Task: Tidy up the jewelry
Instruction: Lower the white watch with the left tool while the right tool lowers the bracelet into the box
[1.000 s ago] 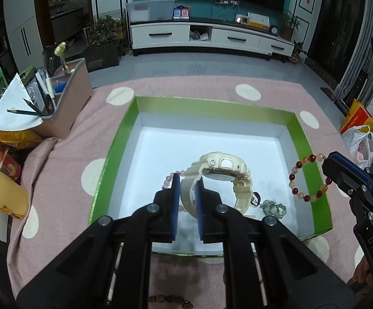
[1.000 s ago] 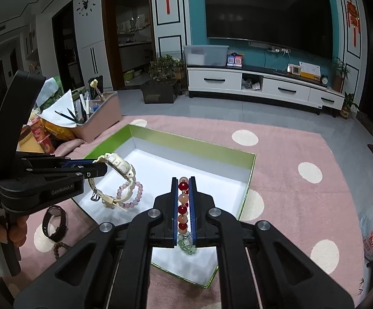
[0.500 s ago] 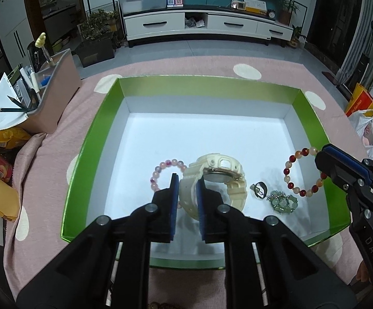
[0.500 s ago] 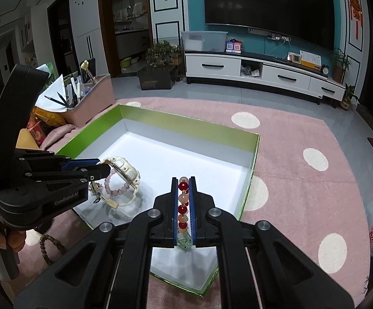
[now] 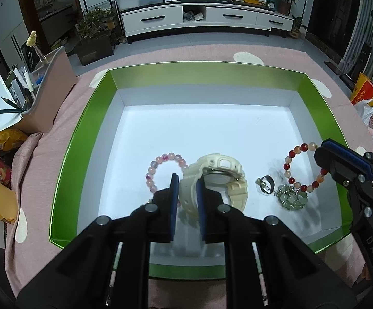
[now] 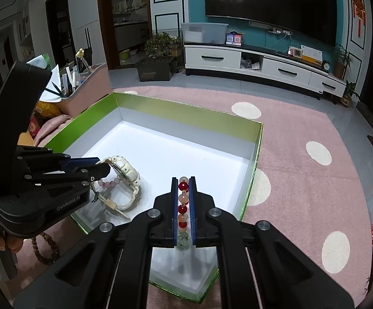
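Item one: cream-white plastic digital wristwatch, its strap clamped between the nearly closed fingers of the left gripper. Item two: beaded bracelet of red and peach beads with a pale green charm cluster, pinched along its strand by the right gripper, fingers all but closed on the beads. Container: shallow green-walled cardboard box with a white floor, set on a pink desk cover with cream dots. Change over the last second: both grippers have sunk into the box, and the watch and the bracelet's charm end now appear to sit on or just above the floor, beside a pink bead bracelet and a small dark ring. Assessment: both pieces look delivered; letting go is probably next. A brown bead strand lies outside the box.
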{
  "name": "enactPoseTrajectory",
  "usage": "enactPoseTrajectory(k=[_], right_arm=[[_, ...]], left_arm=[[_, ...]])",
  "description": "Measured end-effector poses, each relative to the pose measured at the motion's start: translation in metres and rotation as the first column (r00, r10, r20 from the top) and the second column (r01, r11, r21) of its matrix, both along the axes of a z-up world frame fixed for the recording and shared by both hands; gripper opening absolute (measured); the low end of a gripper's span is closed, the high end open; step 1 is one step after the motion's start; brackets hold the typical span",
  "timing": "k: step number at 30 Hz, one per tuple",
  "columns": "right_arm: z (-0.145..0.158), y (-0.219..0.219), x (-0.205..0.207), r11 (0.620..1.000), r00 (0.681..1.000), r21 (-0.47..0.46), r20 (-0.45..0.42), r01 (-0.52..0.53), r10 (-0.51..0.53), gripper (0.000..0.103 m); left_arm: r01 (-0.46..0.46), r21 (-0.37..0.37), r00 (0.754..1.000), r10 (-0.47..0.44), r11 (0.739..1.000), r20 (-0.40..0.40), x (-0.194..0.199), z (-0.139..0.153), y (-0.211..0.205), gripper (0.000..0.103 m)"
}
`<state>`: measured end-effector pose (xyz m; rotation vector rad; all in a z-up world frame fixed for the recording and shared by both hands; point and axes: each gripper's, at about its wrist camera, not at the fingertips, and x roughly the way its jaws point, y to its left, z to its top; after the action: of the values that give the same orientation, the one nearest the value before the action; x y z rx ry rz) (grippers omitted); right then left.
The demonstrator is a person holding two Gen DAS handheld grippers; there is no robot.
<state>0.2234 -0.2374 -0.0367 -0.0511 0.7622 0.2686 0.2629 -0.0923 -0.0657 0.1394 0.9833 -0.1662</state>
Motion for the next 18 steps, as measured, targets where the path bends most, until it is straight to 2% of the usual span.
enactPoseTrajectory(k=[18], right_arm=[[-0.0022,-0.0004,0.0008,1.0,1.0,0.0,-0.017,0.014,-0.014,0.007]], left_arm=[[0.002,0.02,1.0,-0.002,1.0,-0.001,0.0023,-0.0015,-0.0016,0.013]])
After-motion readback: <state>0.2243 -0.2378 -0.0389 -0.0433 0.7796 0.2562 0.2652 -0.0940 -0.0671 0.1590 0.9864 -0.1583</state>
